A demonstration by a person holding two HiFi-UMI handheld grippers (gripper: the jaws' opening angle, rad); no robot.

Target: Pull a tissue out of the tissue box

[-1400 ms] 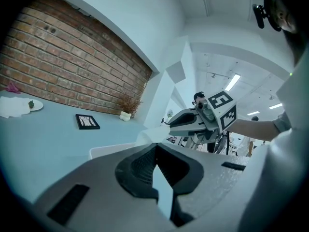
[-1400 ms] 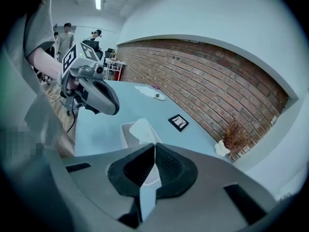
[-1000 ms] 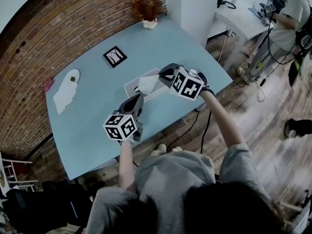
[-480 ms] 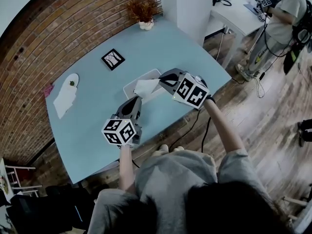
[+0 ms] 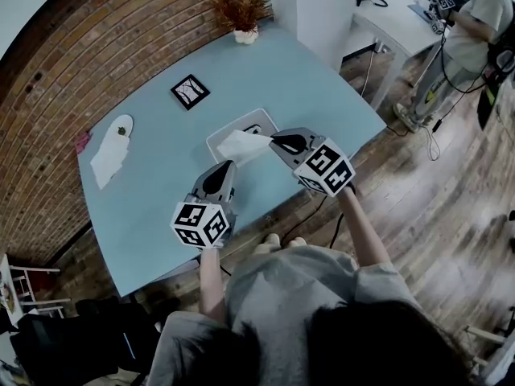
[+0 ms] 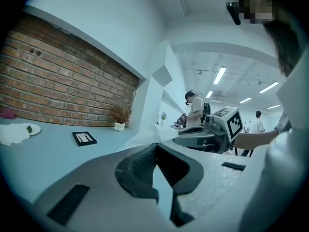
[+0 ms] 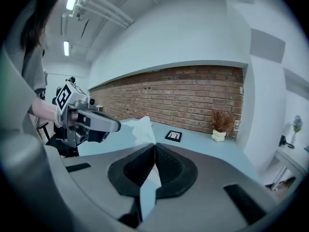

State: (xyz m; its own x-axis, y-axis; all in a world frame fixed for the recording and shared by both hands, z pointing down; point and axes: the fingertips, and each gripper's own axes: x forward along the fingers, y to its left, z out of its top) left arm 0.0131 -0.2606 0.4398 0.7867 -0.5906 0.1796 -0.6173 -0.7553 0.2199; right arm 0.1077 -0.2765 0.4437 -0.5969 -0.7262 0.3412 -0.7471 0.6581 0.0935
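**While my right gripper pinches the tissue**

Seen from the head view, the tissue lies just over the tissue box, held by my right gripper; my left gripper hovers beside the box. Left gripper view: jaws together, empty. Right gripper view: jaws shut on tissue.

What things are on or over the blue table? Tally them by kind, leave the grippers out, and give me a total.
tissue box: 1
tissues: 2 (one in the right gripper, one, seemingly a tissue, beside the plate)
plate: 1
small green bit on the plate: 1
picture frame: 1
potted plant: 1
small pink thing: 1
Total: 8
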